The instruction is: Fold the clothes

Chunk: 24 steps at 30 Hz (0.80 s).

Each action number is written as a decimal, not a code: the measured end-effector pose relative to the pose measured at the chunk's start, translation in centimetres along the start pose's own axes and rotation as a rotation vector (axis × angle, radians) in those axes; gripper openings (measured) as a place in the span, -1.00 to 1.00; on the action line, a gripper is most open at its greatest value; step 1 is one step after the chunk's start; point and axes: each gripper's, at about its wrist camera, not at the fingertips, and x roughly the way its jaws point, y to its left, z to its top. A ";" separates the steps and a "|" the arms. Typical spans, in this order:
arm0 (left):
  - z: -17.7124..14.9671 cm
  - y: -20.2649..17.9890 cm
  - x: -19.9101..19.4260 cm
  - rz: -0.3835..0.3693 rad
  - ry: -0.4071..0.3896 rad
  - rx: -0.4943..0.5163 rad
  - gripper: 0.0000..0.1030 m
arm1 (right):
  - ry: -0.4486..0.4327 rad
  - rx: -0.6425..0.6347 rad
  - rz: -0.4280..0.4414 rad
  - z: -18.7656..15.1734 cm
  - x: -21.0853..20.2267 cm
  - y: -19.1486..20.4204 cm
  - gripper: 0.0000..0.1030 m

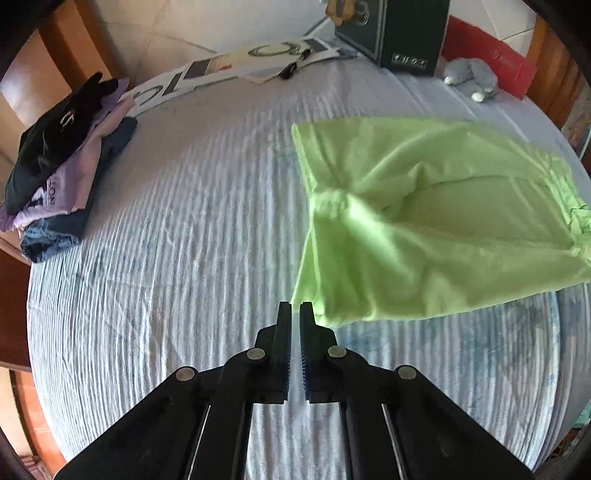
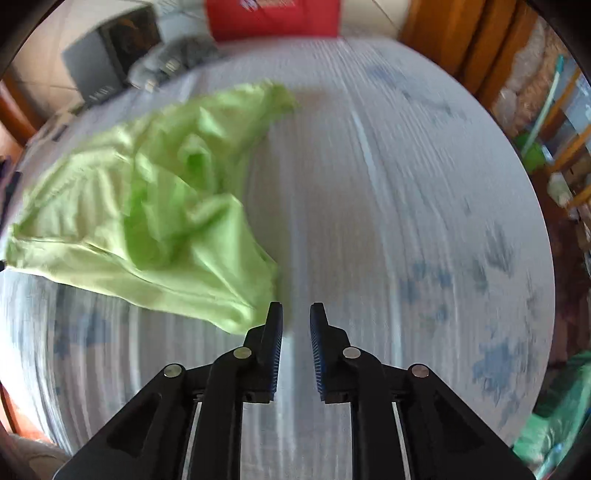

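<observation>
Across the bed (image 1: 184, 240) lay our green shirt (image 1: 424, 221), crumpled, its near corners just ahead of both hand-held grippers: left (image 1: 295, 314) nearly closed, right (image 2: 296, 314) slightly open, both empty.

A bed (image 1: 184, 221) covered in a pale ribbed sheet with faint blue blotches filled both views, lit by soft daylight. Beyond its far edge lay a floor of large light tiles (image 1: 192, 26). Warm brown wooden furniture (image 1: 33, 74) stood along the left side, and more wooden panels (image 2: 461, 40) rose at the far right corner. To the right, cluttered shelves (image 2: 554, 122) lined the room, too blurred to read.
</observation>
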 end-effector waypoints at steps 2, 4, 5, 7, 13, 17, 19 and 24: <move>0.8 -1.0 -0.9 -0.032 -0.043 0.017 -0.67 | -0.053 -0.042 0.026 1.1 -0.7 1.4 -0.36; 1.9 -2.1 -0.8 -0.030 -0.063 0.020 -0.45 | -0.105 -0.083 0.051 2.1 -1.5 2.8 0.08; 2.5 -2.5 -0.4 -0.031 -0.063 0.016 -0.44 | -0.131 -0.104 0.064 2.6 -1.8 3.4 0.08; 3.4 -3.2 0.3 -0.036 -0.055 0.008 -0.44 | -0.160 -0.139 0.070 3.6 -1.7 4.7 0.08; 3.0 -4.3 3.5 -0.025 -0.013 0.025 -0.56 | -0.048 -0.260 0.043 6.2 2.3 7.1 -0.87; 3.3 -3.7 4.4 0.002 0.006 -0.015 -0.91 | -0.065 -0.211 0.055 9.0 2.8 4.7 -0.96; 3.6 -3.4 4.6 0.011 0.011 -0.033 -0.91 | -0.149 -0.089 0.064 11.2 2.1 2.3 -0.85; 4.7 -2.2 3.6 -0.003 -0.012 -0.095 -0.78 | -0.163 0.004 -0.021 12.7 1.8 -0.8 0.03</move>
